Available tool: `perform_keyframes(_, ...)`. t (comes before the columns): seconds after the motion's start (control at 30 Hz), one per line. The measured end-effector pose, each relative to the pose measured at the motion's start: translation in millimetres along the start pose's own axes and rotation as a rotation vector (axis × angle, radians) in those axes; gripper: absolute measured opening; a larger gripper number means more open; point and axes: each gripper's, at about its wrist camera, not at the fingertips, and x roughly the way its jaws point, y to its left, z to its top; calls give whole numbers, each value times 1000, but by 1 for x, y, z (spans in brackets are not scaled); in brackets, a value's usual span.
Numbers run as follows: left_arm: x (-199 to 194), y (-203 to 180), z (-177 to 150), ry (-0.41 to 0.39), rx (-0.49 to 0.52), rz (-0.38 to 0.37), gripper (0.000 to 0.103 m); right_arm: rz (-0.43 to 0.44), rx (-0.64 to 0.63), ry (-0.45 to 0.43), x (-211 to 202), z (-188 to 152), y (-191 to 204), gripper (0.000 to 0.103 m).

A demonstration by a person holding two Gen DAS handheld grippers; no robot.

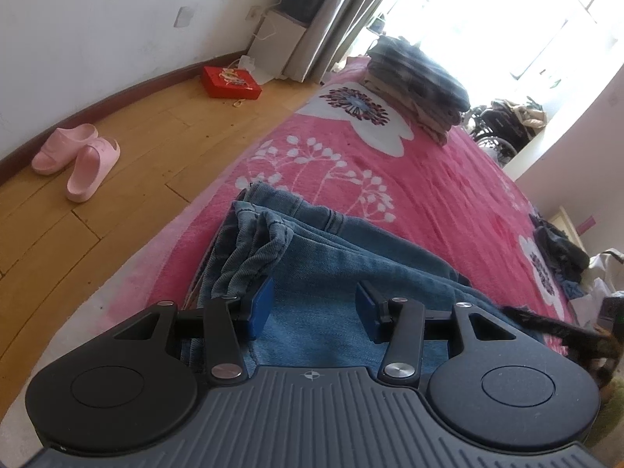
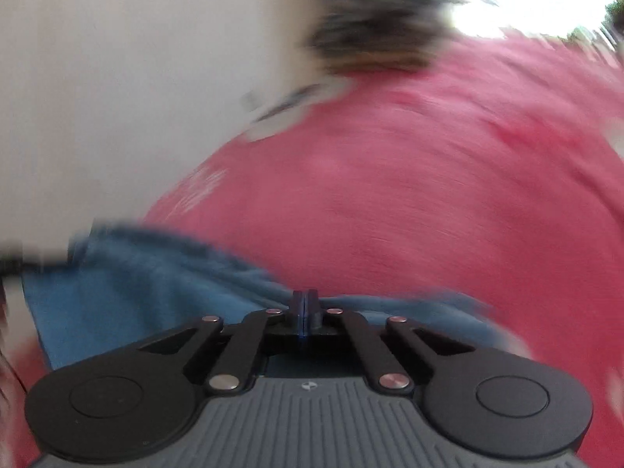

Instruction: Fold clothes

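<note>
A pair of blue jeans (image 1: 335, 257) lies folded on the pink flowered bedspread (image 1: 448, 179), with a bunched hem at its left. My left gripper (image 1: 315, 306) hovers just over the denim. It is open, and its blue pads (image 1: 260, 306) stand well apart with only flat denim showing below the gap. The right wrist view is badly blurred. There my right gripper (image 2: 306, 306) is shut, pads pressed together with nothing visible between them. It sits above the near edge of the jeans (image 2: 148, 284).
A stack of folded plaid and grey clothes (image 1: 421, 78) sits at the far end of the bed. A dark heap of clothes (image 1: 561, 245) lies at the right edge. On the wooden floor to the left are pink slippers (image 1: 78, 160) and a red box (image 1: 230, 82).
</note>
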Motion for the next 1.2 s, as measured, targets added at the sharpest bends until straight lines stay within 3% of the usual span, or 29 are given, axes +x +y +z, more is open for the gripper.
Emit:
perform_keyframes(0.07, 0, 2, 0, -2, -7, -6, 48, -11, 65, -42, -30, -3, -17, 3)
perform_keyframes(0.2, -1, 4, 0, -4, -23, -11, 48, 168, 116, -54, -71, -23, -18, 14)
perform_keyframes(0.27, -1, 4, 1, -3, -31, -11, 48, 152, 78, 18, -73, -40, -14, 18)
perform_keyframes(0.3, -1, 4, 1, -2, -35, -11, 48, 119, 83, 49, -72, -47, -19, 16)
perform_keyframes(0.33, -1, 4, 2, -1, -37, -11, 48, 104, 124, 49, -76, -49, -29, 7)
perform_keyframes(0.4, 0, 3, 3, 1, -38, -6, 48, 73, 205, 47, -84, -54, -48, 7)
perform_keyframes(0.43, 0, 2, 3, 2, -37, -3, 48, 69, 250, 38, -88, -54, -56, 18)
perform_keyframes(0.47, 0, 2, 3, 1, -36, -3, 48, 82, 302, 18, -91, -52, -64, 40)
perform_keyframes(0.57, 0, 3, 1, -7, -42, -5, 48, 128, 455, -24, -96, -47, -86, 54)
perform_keyframes(0.63, -1, 3, 1, -11, -45, -6, 48, 202, 549, 27, -75, -47, -99, 58)
perform_keyframes(0.77, 0, 4, 2, -10, -38, -9, 48, 277, 609, 98, -50, -49, -109, 58)
perform_keyframes(0.93, -4, 3, 6, 9, -30, -5, 48, 382, 582, 241, -43, -57, -96, 57)
perform_keyframes(1.07, -29, -4, 15, -45, 18, 42, 61, 435, 617, 230, -32, -55, -96, 57)
perform_keyframes(1.2, -35, 6, 17, -43, 8, 99, 64, 489, 662, 224, -6, -49, -97, 48)
